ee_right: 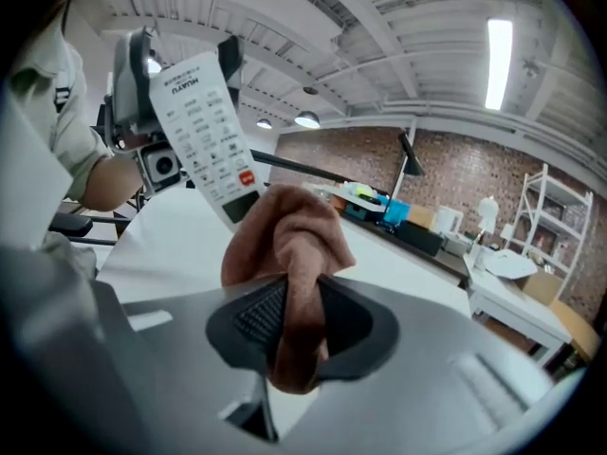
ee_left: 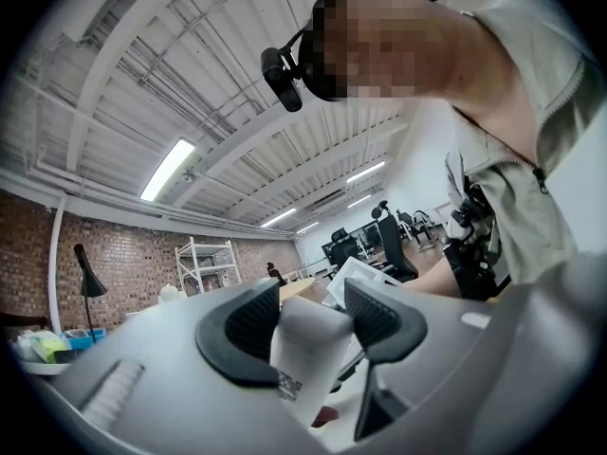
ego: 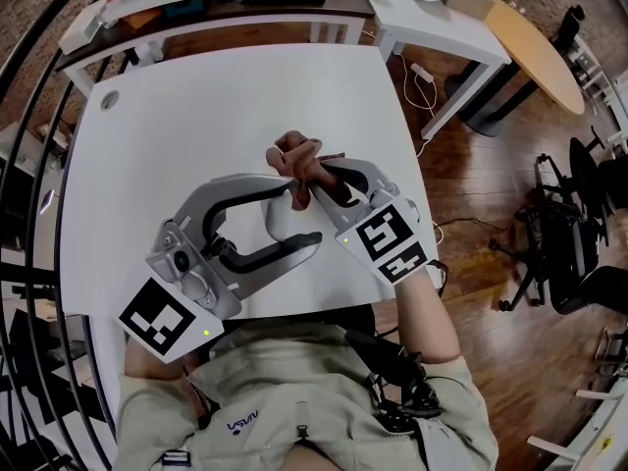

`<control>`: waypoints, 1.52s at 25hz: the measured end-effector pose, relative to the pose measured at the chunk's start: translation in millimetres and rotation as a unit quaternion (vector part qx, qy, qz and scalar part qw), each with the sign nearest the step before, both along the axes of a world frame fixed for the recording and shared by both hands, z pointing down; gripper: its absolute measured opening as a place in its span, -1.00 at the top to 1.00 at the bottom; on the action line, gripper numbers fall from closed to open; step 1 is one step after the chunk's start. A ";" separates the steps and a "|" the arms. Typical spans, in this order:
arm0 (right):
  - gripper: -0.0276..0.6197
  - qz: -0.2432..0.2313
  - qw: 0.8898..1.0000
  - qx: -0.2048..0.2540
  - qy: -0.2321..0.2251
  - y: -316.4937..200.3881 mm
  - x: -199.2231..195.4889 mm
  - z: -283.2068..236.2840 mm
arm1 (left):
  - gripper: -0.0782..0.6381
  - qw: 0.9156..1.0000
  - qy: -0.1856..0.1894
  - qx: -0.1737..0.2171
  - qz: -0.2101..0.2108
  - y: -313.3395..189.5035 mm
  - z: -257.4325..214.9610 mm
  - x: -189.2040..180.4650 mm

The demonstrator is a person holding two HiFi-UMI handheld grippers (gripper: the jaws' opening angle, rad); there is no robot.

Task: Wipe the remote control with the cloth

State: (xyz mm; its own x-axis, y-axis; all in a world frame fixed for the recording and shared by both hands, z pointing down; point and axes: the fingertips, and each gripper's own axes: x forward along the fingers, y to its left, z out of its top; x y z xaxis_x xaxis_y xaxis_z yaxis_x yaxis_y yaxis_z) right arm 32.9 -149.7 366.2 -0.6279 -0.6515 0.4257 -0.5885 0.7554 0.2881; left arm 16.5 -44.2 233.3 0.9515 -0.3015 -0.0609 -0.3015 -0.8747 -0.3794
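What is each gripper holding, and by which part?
Left gripper: white plastic remote control, by one end. Right gripper: bunched brown cloth, by a fold.

Grey left claw (ee_left: 308, 322) and right claw (ee_right: 296, 318), black pads (ee_left: 248, 328), khaki shirt (ego: 294, 400).

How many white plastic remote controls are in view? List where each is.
1. The white rectangular plastic remote control is clamped in the left gripper over the white table, the right gripper's brown cloth at its lower end. The cluttered desk may hide others.

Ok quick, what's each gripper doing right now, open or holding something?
Left gripper: closed, holding the remote control.
Right gripper: closed, holding the cloth.
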 end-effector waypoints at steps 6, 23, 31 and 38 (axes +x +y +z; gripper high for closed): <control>0.67 0.056 0.998 0.017 -0.037 -22.5 22.2 -14.9 | 0.15 1.000 0.006 -0.009 -0.017 -18.0 0.3 -3.8; 0.67 0.103 0.984 0.113 -0.087 -67.5 40.7 -75.8 | 0.15 0.991 0.081 -0.026 -0.101 -105.8 -21.3 -21.1; 0.67 0.039 0.984 0.146 -0.093 -51.9 4.6 -82.5 | 0.15 0.991 0.086 -0.018 -0.100 -126.3 -18.7 -17.6; 0.67 0.037 0.992 0.114 -0.045 -62.9 -5.0 -50.6 | 0.15 0.990 0.090 -0.034 -0.105 -140.5 -11.4 -15.8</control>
